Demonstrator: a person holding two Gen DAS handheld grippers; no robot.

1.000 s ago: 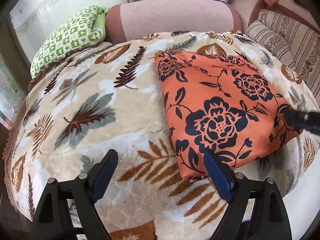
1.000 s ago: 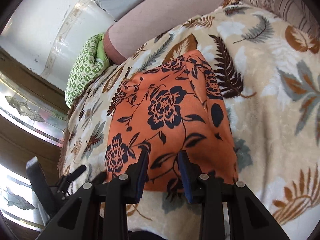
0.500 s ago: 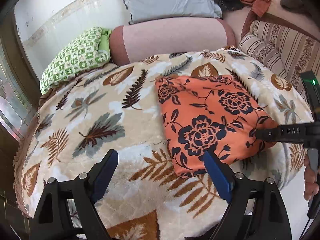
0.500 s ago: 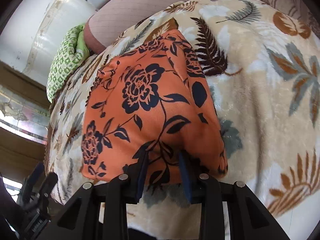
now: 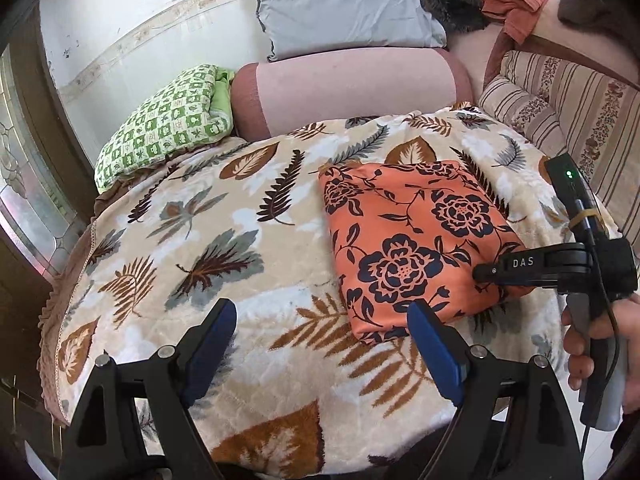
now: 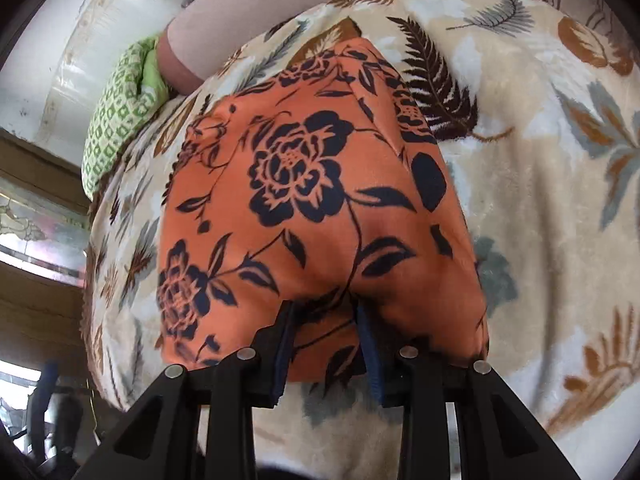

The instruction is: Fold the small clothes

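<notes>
While the right tool [image 6: 324, 344] pinches the near edge of the cloth [image 6: 312, 184], its two blue-padded fingers pressed into a raised ridge of orange fabric, the left tool [image 5: 320, 344] hangs with its fingers spread wide and nothing between them, above the blanket [image 5: 200, 240]. Seen from the left wrist, the right tool [image 5: 486, 272] reaches in from the side onto the cloth's right edge, with a hand [image 5: 600, 344] on its grip. Folded into a rough square, the cloth lies on the right half of the blanket, its left edge and far corner flat. Bare leaf-patterned blanket stretches to the left of it and in front of the left tool. Behind it lie a pink bolster [image 5: 352, 88], a grey pillow [image 5: 348, 12] and a green checked cushion [image 5: 168, 116]; a striped cushion [image 5: 568, 112] lies at the right.
</notes>
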